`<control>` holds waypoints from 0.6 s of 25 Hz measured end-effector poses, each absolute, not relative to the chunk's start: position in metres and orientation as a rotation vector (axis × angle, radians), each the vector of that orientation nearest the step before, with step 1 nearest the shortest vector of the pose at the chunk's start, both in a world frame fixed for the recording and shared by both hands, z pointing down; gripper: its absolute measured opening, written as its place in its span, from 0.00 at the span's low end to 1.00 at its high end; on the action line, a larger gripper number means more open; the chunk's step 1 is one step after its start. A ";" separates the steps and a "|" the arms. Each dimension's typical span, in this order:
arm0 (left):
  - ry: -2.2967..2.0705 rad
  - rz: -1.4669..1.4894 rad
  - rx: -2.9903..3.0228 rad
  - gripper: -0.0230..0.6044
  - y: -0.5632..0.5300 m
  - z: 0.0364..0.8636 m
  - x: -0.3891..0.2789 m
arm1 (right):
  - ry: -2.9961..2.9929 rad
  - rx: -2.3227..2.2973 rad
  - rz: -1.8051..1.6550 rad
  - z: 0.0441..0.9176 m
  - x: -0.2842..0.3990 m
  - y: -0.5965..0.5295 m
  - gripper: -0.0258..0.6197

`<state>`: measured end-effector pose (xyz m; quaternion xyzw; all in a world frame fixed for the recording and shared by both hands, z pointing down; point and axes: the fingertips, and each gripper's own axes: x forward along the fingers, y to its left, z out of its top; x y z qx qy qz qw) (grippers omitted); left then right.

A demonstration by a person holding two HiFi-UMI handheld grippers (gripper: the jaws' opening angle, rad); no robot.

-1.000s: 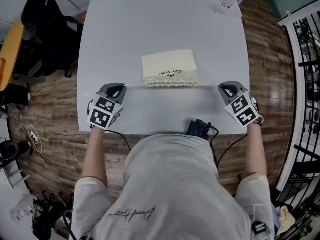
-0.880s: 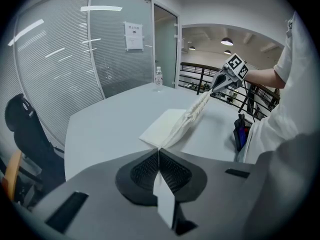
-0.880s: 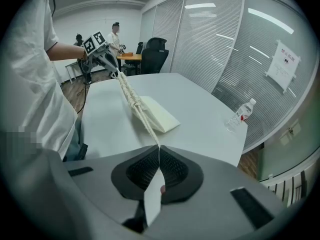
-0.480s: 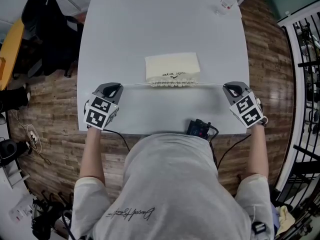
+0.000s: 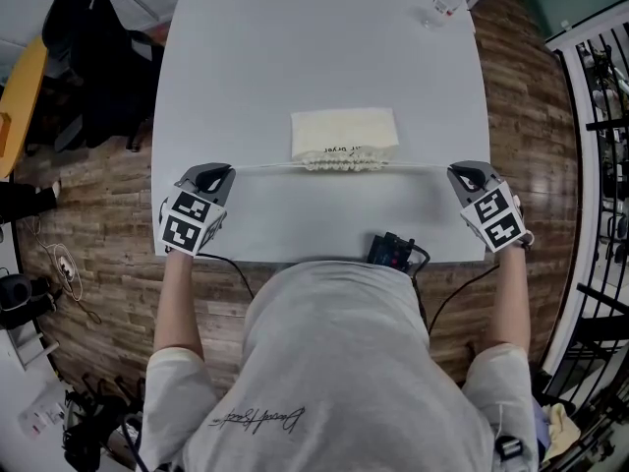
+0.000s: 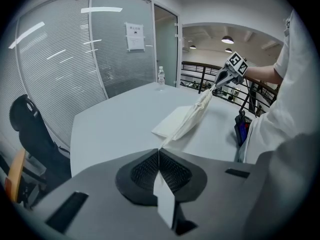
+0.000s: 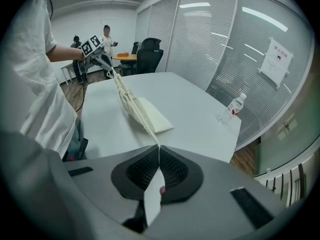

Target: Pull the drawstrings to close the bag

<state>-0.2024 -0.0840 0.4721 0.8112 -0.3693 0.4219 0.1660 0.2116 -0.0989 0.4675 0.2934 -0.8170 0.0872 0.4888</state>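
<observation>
Spanning most of the head view, the white table (image 5: 295,57) carries the cream bag (image 5: 344,131) near its centre. The bag lies flat, with its gathered mouth (image 5: 342,162) facing 6 o'clock, toward the person (image 5: 334,362). Compared with one second ago, the bag lies slightly further toward 3 o'clock, and its mouth is bunched into a narrower ruffle.

The left gripper (image 5: 228,172) sits at 9 o'clock of the bag and the right gripper (image 5: 457,173) at 3 o'clock. Both have moved outward, so the span between them is wider than before. Each gripper is clamped on a cord. In the left gripper view the jaws meet on the left drawstring (image 5: 265,167). In the right gripper view the jaws pinch the right drawstring (image 5: 418,167). Both cords run taut in one straight line into the mouth.

A black device (image 5: 393,252) lies at the table's 6 o'clock edge, its near side cut off by the person's torso. A water bottle (image 5: 447,0) stands at the 1 o'clock corner, unchanged.

Print on the bag is too small to read. A pale strip shows behind the closed pads in each gripper view. Whether it is the cord's tail cannot be told.
</observation>
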 end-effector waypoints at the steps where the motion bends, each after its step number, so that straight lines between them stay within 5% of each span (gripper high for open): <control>1: -1.051 1.202 2.309 0.05 -0.083 0.472 -0.203 | -1.985 0.714 0.211 0.467 0.213 -0.099 0.08; 15: -1.082 1.222 2.308 0.05 -0.082 0.457 -0.221 | -1.980 0.738 0.206 0.459 0.226 -0.100 0.08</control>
